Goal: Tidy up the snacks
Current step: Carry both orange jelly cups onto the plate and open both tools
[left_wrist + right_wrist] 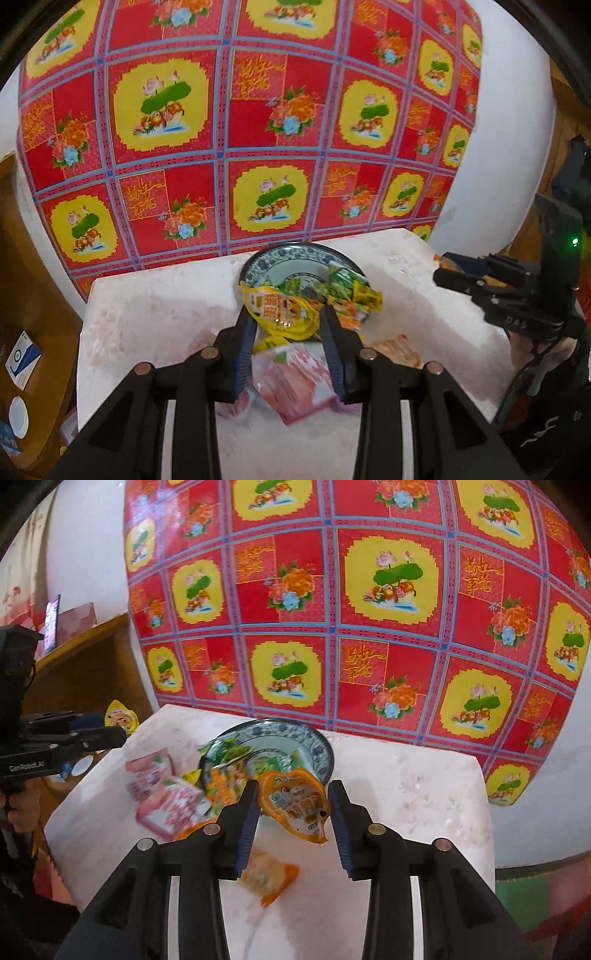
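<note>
Jaws: left gripper (288, 319) clenched on yellow snack pouch (282, 312), right gripper (293, 799) on orange snack pouch (295, 805), both above plate (258, 264) on desk (147, 306). Light, crinkly, slippery film; grip sealed edge, not bulge.

left gripper (288, 325): black plastic, blue ribbed pads, brass-coloured pins | right gripper (293, 805): same build, green indicator light
</note>
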Demonstrator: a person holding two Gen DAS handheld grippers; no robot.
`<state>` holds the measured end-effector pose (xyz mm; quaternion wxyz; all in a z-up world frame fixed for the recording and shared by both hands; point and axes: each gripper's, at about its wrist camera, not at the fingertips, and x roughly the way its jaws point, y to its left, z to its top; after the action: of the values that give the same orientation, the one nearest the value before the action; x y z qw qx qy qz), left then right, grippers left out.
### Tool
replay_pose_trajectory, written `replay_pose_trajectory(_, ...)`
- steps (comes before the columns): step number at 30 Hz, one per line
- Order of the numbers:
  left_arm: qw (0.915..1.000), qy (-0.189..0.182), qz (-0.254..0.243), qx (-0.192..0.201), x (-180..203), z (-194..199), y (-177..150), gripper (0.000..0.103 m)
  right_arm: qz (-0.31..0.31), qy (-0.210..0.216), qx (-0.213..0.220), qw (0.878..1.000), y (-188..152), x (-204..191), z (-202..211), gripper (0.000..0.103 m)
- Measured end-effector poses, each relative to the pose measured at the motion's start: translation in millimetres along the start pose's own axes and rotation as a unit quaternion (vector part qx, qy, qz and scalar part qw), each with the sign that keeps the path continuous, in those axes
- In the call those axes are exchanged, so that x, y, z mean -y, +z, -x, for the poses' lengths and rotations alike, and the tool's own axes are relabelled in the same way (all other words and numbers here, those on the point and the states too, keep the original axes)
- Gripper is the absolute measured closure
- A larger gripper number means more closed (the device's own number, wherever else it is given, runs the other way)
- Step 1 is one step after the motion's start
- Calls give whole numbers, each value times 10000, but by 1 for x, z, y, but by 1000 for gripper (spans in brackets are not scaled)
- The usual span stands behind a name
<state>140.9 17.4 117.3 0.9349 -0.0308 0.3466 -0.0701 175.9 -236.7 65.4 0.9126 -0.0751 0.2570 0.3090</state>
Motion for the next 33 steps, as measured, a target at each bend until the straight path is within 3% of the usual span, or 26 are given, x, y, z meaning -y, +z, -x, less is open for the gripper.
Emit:
replay_pose_trajectory(7, 9996, 7, -42, -262, -10, -42, 21, 66, 135, 8, 4, 9999, 27, 8, -30, 64)
replay_pose_trajectory(14, 9975, -51, -231, -666, -8, -92, 40, 66, 491, 313, -24, 9983, 46, -5, -73, 64)
replay_pose_trajectory(20, 9916, 69, -452, -1209, -8, -142, 48, 67, 808, 310, -366, 9956, 52, -13, -119, 64)
replay_pose_trajectory(26, 9904, -39, -323, -1342, -16, -158, 49, 66, 724, 363, -798, 9935, 49, -1, -153, 64)
replay_pose_trajectory(28, 9911, -11, -403, -1272, -16, -153, 46, 51, 807, 285, -831, 9929, 48, -1, -155, 61)
replay_pose_trajectory(30, 9929, 51, -480, -1083, -15, -143, 44, 39, 903, 221, -821, 9923, 48, -3, -152, 51)
replay_pose_trajectory(31, 9935, 85, -483, -1030, -15, -137, 43, 38, 943, 140, -719, 9928, 48, -4, -147, 46)
replay_pose_trajectory(33, 9943, 58, -418, -974, -17, -127, 41, 38, 987, 20, -481, 9940, 48, -7, -134, 45)
